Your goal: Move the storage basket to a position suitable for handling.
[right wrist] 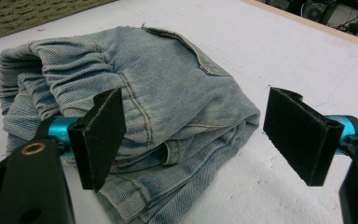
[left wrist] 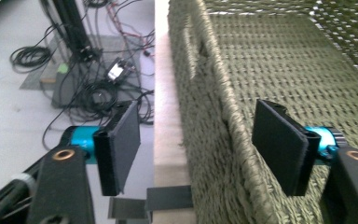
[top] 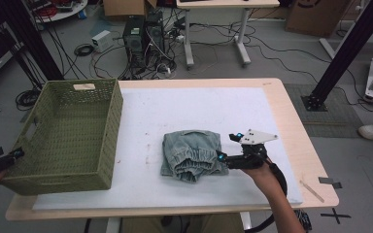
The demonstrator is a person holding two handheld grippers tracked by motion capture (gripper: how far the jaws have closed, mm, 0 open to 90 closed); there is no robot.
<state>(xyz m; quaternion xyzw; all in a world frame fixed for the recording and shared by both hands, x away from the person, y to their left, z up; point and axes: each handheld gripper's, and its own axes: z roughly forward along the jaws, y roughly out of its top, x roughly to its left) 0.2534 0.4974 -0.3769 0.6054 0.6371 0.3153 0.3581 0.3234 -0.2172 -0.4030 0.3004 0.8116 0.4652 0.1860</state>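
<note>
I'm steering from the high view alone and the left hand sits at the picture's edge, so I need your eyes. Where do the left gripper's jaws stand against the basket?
Observer: In the left gripper view, the left gripper straddles the rim of the green basket's near wall: one pad outside, one inside, neither pressing.
Operator: And the right gripper, has it got the jeans?
Observer: No. In the right gripper view, the right gripper is open around the folded jeans, and the far pad stands clear of the cloth.
Operator: Which part of the jeans faces it?
Observer: A folded edge with a back pocket on top.
</note>
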